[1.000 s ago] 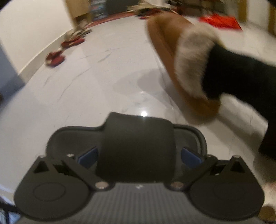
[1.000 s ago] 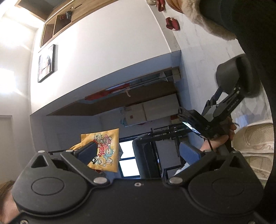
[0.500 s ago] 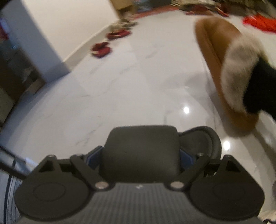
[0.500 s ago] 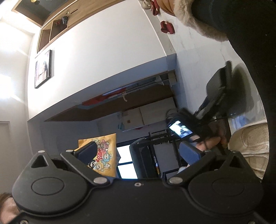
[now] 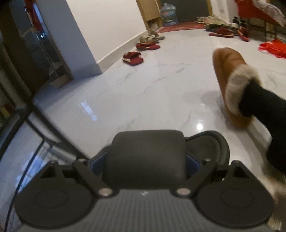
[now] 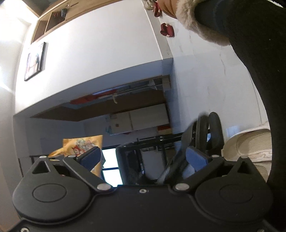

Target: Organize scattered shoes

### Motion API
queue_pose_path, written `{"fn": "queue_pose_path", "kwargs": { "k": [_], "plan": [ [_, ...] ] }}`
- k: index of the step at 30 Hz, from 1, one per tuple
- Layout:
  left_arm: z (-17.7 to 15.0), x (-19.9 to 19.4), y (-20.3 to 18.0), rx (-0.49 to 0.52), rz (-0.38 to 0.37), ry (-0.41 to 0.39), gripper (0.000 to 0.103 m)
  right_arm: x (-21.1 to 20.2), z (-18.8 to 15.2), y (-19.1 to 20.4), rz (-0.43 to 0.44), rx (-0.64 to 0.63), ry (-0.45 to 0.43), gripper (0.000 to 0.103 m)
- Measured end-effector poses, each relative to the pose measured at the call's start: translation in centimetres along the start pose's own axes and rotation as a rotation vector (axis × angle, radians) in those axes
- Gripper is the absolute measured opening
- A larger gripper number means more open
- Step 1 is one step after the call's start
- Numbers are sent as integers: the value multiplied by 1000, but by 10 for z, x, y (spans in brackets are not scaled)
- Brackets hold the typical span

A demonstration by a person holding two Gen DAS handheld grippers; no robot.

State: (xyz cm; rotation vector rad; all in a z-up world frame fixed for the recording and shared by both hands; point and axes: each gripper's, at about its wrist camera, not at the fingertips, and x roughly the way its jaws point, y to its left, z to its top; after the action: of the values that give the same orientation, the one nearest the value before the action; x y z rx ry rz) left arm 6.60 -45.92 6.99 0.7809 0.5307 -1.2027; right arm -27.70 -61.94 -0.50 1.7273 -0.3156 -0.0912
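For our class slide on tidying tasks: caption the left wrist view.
Left gripper clamps a black slide sandal above the marble floor; red slippers lie scattered by the wall.

Right hand-held gripper (image 6: 143,157) open, empty; black slide (image 6: 214,132), maybe blurred, ahead.

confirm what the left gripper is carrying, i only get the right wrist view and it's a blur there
observer: left gripper is shut on a black slide sandal, gripping its strap from both sides.
operator: any shoes left at the far end
observer: yes, a pile of shoes lies by a red mat at the far end.
operator: anything else there
observer: a water jug stands beside a wooden cabinet.
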Motion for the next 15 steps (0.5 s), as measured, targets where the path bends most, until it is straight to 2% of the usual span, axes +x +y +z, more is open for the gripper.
{"fn": "queue_pose_path", "kwargs": {
  "k": [4, 9, 11, 12, 15],
  "plan": [
    [-65, -3, 37, -43, 5, 60, 89, 6, -9, -1, -49, -33, 11, 103],
    [-122, 31, 62, -119, -44, 249, 91, 15, -19, 2, -100, -77, 19, 103],
    [-137, 38, 58, -123, -1, 334, 91, 21, -25, 6, -139, -116, 26, 103],
    [-139, 38, 57, -128, 10, 340, 91, 26, -27, 8, -157, -134, 37, 103],
    [-143, 12, 57, -198, 66, 258, 94, 43, -35, 13, -229, -186, 114, 103]
  ]
}}
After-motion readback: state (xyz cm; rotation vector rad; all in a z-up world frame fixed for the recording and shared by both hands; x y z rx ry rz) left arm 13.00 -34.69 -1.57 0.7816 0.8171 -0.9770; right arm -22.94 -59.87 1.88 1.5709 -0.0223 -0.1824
